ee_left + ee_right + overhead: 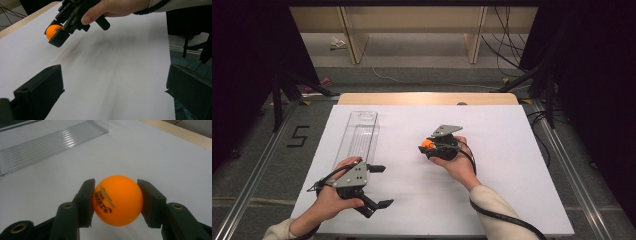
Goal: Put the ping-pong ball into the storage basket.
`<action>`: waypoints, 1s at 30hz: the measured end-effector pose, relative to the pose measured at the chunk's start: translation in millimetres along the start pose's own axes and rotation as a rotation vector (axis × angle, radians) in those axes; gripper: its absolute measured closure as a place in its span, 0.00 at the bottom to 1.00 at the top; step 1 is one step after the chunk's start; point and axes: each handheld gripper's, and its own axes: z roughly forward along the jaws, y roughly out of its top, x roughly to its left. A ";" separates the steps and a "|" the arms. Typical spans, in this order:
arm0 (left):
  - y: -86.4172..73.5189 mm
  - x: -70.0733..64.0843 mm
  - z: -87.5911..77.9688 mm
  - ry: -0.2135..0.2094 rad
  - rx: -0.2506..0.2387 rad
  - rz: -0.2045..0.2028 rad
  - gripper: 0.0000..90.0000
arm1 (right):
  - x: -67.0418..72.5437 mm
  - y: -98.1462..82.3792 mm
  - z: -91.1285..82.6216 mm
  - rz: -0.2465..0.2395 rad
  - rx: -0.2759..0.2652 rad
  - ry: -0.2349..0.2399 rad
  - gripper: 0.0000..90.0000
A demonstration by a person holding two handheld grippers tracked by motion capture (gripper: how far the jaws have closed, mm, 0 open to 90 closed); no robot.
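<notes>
Overhead, the right gripper (426, 145) clamps an orange ball (427, 143) mid-table, right of the clear tray (358, 135); carry it level toward the tray. From the left gripper (112, 87), jaws wide and empty, keep clear. Along the right gripper's jaws, both pads press the ball's sides: hold that squeeze until over the tray.

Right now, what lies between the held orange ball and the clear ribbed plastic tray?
Only bare white table surface separates the orange ball from the clear ribbed tray, seen in the high view.
</notes>
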 end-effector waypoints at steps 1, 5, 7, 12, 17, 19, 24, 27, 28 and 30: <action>0.0 -0.1 0.1 0.000 0.000 0.000 0.01 | 0.3 0.3 0.0 0.000 -0.002 0.000 0.57; 0.0 -0.2 0.1 -0.001 0.003 0.002 0.01 | 0.9 1.6 -0.6 -0.002 -0.006 0.003 0.57; 0.1 -0.1 0.0 -0.001 0.003 0.002 0.01 | 1.1 2.2 -1.1 0.000 -0.008 0.003 0.57; 0.0 -0.1 0.1 -0.001 0.002 0.002 0.01 | 1.3 4.5 -2.5 -0.003 -0.015 0.002 0.57; 0.0 -0.1 0.3 -0.001 0.004 0.004 0.01 | 2.9 7.5 -3.7 -0.007 -0.025 0.006 0.57; 0.0 -0.1 0.3 -0.001 0.004 0.004 0.01 | 3.8 8.6 -3.9 -0.010 -0.028 0.006 0.57; -0.1 -0.2 0.3 0.000 0.004 0.002 0.01 | 5.9 10.7 -4.2 -0.014 -0.033 0.010 0.57; -0.1 -0.2 0.3 0.000 0.005 0.002 0.01 | 6.8 12.0 -4.6 -0.019 -0.036 0.011 0.57; 0.0 -0.1 0.3 -0.001 0.004 0.004 0.01 | 7.2 12.4 -4.8 -0.017 -0.037 0.012 0.57; -0.1 -0.2 0.3 0.000 0.005 0.003 0.01 | 7.7 13.3 -5.2 -0.020 -0.040 0.013 0.57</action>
